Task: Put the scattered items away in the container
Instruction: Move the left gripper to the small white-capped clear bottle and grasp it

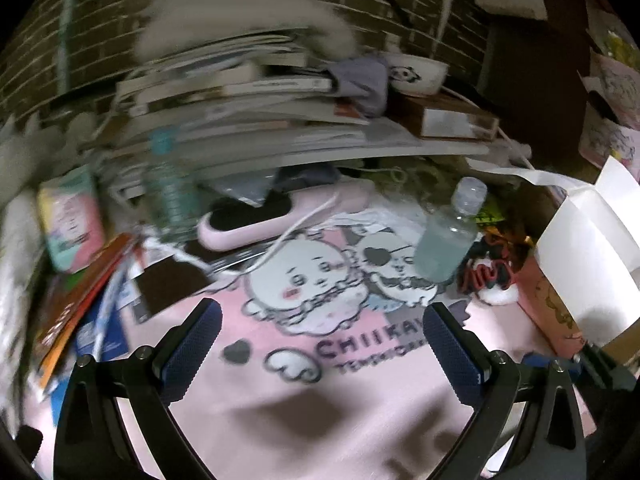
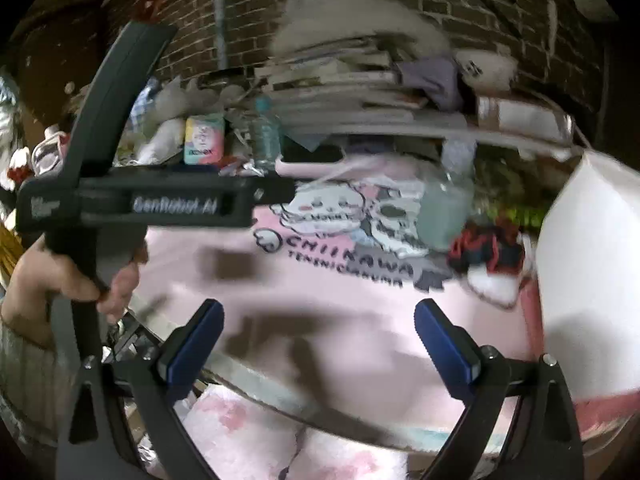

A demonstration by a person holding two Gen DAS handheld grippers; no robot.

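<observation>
My left gripper (image 1: 322,320) is open and empty above the pink cartoon desk mat (image 1: 340,392). A pale plastic bottle (image 1: 446,236) stands ahead and to the right of it. A red and dark hair scrunchie (image 1: 486,274) lies by a white and pink box (image 1: 580,272) at the right. My right gripper (image 2: 320,320) is open and empty over the near part of the mat (image 2: 340,304). The bottle (image 2: 444,208), the scrunchie (image 2: 486,250) and the white box (image 2: 588,264) lie ahead to its right. The left gripper's body (image 2: 140,204) crosses the left of the right wrist view.
A pink case with a white cable (image 1: 280,212) lies at the mat's back. Another clear bottle (image 1: 168,192), a colourful pack (image 1: 70,220) and loose booklets (image 1: 88,312) sit at the left. A stack of books (image 1: 260,112) with a panda bowl (image 1: 416,72) rises behind, against a brick wall.
</observation>
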